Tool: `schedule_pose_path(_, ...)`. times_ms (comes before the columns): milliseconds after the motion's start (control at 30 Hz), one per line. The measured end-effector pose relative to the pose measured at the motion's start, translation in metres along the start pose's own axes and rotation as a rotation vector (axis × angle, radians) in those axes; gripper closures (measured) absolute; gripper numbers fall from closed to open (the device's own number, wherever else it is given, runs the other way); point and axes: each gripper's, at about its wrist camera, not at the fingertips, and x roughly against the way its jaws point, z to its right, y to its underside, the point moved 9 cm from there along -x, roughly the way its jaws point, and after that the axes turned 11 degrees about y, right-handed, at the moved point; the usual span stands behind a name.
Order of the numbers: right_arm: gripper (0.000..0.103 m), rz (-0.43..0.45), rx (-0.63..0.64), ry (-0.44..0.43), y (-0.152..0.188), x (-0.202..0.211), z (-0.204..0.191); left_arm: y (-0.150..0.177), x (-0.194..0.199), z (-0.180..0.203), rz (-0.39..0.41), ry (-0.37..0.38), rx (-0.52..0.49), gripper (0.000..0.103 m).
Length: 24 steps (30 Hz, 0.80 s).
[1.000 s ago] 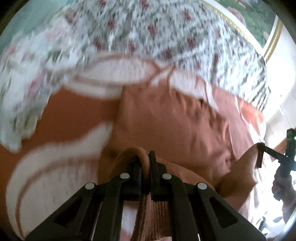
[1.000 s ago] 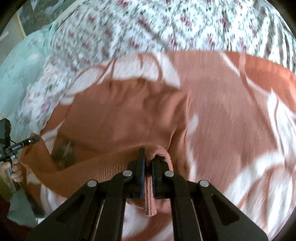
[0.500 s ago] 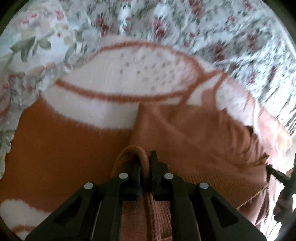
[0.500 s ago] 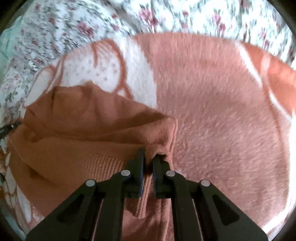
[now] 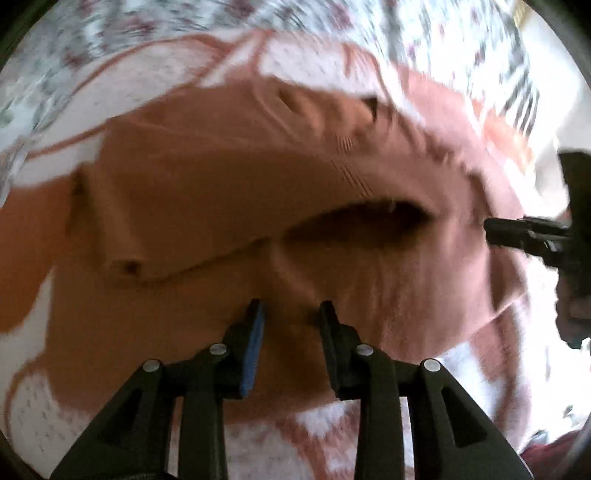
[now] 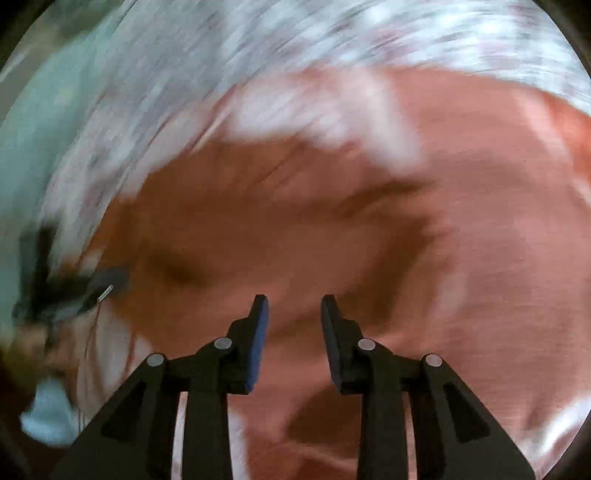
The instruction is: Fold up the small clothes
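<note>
Both grippers stand spread with nothing pinched: the left gripper (image 5: 291, 308) and the right gripper (image 6: 293, 302) have just been opening, and between each pair of black fingers we see only cloth lying below, not clamped. The small rust-orange knitted garment (image 5: 229, 192) lies in the middle of the left wrist view, folded over itself on a fuzzy orange-and-white patterned blanket (image 5: 48, 417), which in turn rests on a floral bedspread (image 5: 122, 22) along the top of the frame. We judge the knit to be light, soft and limp, with no stiffness to keep a crease; it will sag and stretch when lifted at one point, and its fuzzy face should cling to the blanket more than slide. The ribbed hem and the corners look like the surest places to take hold, one for each gripper, so that an edge travels straight. Much is hard to make out. The right wrist view is heavily smeared, and there the garment (image 6: 288, 229) nearly merges with the blanket of almost the same colour, so its outline is uncertain. At the right edge of the left view the other gripper is partly cut off. A dark opening in the knit (image 5: 362, 218) hides what lies inside, and we cannot tell sleeve from neck.
</note>
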Motion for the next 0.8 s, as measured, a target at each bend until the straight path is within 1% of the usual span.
schedule_pose_path(67,0.072,-0.051,0.127,-0.018,0.013,-0.022,-0.028,-0.022,-0.01,-0.004,0.011,-0.031,-0.045,0.071)
schedule_pose_path(100,0.072,-0.071,0.178,-0.005,0.014,-0.035,-0.034,-0.035,-0.01,-0.011,0.028,-0.045,-0.05,0.07)
schedule_pose_path(133,0.072,-0.067,0.195,0.025,0.008,-0.043,-0.032,-0.054,-0.009,-0.022,0.05,-0.069,-0.046,0.07)
schedule_pose_path(167,0.072,-0.05,0.191,0.069,-0.003,-0.05,-0.023,-0.071,-0.007,-0.037,0.075,-0.109,-0.032,0.07)
schedule_pose_path(233,0.073,0.004,0.129,0.194,-0.037,-0.055,0.01,-0.105,0.002,-0.066,0.136,-0.161,0.016,0.07)
schedule_pose_path(300,0.073,0.08,0.015,0.316,-0.075,-0.05,0.051,-0.131,0.014,-0.095,0.187,-0.218,0.088,0.07)
schedule_pose_path(333,0.072,0.102,-0.036,0.35,-0.087,-0.045,0.066,-0.14,0.021,-0.108,0.213,-0.253,0.124,0.066)
schedule_pose_path(367,0.072,0.117,-0.089,0.365,-0.096,-0.041,0.079,-0.146,0.028,-0.12,0.235,-0.285,0.159,0.058)
schedule_pose_path(400,0.072,0.118,-0.144,0.352,-0.102,-0.036,0.089,-0.145,0.035,-0.129,0.252,-0.299,0.187,0.055)
schedule_pose_path(467,0.072,0.109,-0.158,0.319,-0.1,-0.033,0.088,-0.132,0.05,-0.142,0.276,-0.301,0.236,0.054)
schedule_pose_path(500,0.072,0.103,-0.14,0.321,-0.095,-0.03,0.084,-0.122,0.055,-0.146,0.278,-0.303,0.255,0.054)
schedule_pose_path(567,0.072,0.102,-0.096,0.311,-0.079,-0.021,0.071,-0.091,0.065,-0.15,0.271,-0.302,0.298,0.054)
schedule_pose_path(633,0.072,0.099,-0.052,0.281,-0.056,-0.012,0.052,-0.056,0.077,-0.151,0.269,-0.302,0.336,0.054)
schedule_pose_path(700,0.071,0.087,-0.008,0.241,-0.035,-0.011,0.029,-0.027,0.082,-0.143,0.254,-0.283,0.35,0.054)
schedule_pose_path(733,0.069,0.08,0.023,0.239,-0.025,-0.012,0.021,-0.009,0.082,-0.137,0.234,-0.294,0.354,0.054)
schedule_pose_path(767,0.068,0.07,0.057,0.26,-0.015,-0.015,0.019,0.007,0.084,-0.131,0.217,-0.307,0.36,0.054)
schedule_pose_path(800,0.068,0.058,0.088,0.307,-0.003,-0.017,0.019,0.021,0.085,-0.129,0.204,-0.305,0.37,0.054)
